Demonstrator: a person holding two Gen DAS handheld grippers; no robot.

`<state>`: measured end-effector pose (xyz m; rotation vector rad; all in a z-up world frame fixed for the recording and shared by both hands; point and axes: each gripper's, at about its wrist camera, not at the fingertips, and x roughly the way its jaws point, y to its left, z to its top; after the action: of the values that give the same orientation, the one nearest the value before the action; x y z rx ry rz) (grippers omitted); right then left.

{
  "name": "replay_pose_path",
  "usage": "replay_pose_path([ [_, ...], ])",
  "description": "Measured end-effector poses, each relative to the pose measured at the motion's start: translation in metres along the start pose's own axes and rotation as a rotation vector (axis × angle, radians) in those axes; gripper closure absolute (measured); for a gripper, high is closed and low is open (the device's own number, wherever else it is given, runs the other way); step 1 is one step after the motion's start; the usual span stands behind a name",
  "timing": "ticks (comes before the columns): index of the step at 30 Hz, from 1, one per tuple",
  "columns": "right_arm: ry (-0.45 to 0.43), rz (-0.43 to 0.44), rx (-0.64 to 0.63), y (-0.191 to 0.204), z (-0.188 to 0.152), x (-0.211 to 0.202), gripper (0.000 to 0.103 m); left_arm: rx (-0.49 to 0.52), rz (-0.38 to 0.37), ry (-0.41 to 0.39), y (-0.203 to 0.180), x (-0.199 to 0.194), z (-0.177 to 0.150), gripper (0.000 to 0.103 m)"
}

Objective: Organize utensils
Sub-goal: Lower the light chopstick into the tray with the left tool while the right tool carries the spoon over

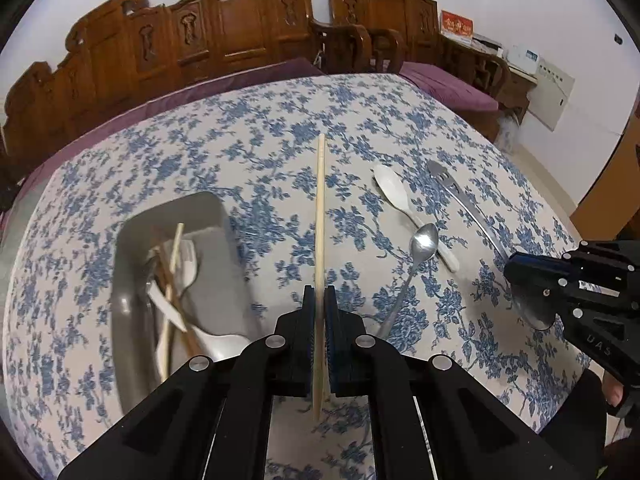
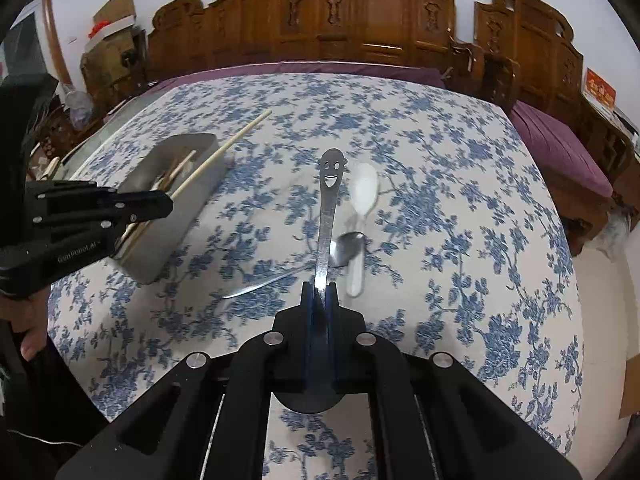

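My left gripper (image 1: 319, 296) is shut on a pale wooden chopstick (image 1: 320, 216) and holds it above the table, right of the grey metal tray (image 1: 132, 240). The tray holds several utensils: chopsticks, white spoons, a fork. My right gripper (image 2: 320, 292) is shut on a steel spoon with a smiley-face handle (image 2: 329, 208), held off the table. A white ceramic spoon (image 1: 394, 194) and a small steel spoon (image 1: 422, 246) lie crossed on the cloth between the grippers. The right wrist view also shows the tray (image 2: 200, 148), the chopstick (image 2: 236, 142) and my left gripper (image 2: 160, 204).
The table has a blue floral cloth (image 1: 260, 132). Carved wooden chairs (image 1: 224, 24) with purple cushions stand along the far side. The table's right edge (image 1: 532, 168) drops to the floor.
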<state>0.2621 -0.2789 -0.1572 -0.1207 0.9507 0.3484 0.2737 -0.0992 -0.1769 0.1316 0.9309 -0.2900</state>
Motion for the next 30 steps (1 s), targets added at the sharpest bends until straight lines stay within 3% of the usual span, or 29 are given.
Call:
replay_pose_path([
  [14, -0.017, 0.043, -0.082, 0.054, 0.009, -0.009, 0.096, -0.047, 0.044, -0.022, 0.046, -0.027, -0.014, 0.099],
  [30, 0.002, 0.068, -0.116, 0.094, 0.049, -0.021, 0.096, -0.095, 0.027, 0.044, 0.085, -0.022, -0.025, 0.099],
])
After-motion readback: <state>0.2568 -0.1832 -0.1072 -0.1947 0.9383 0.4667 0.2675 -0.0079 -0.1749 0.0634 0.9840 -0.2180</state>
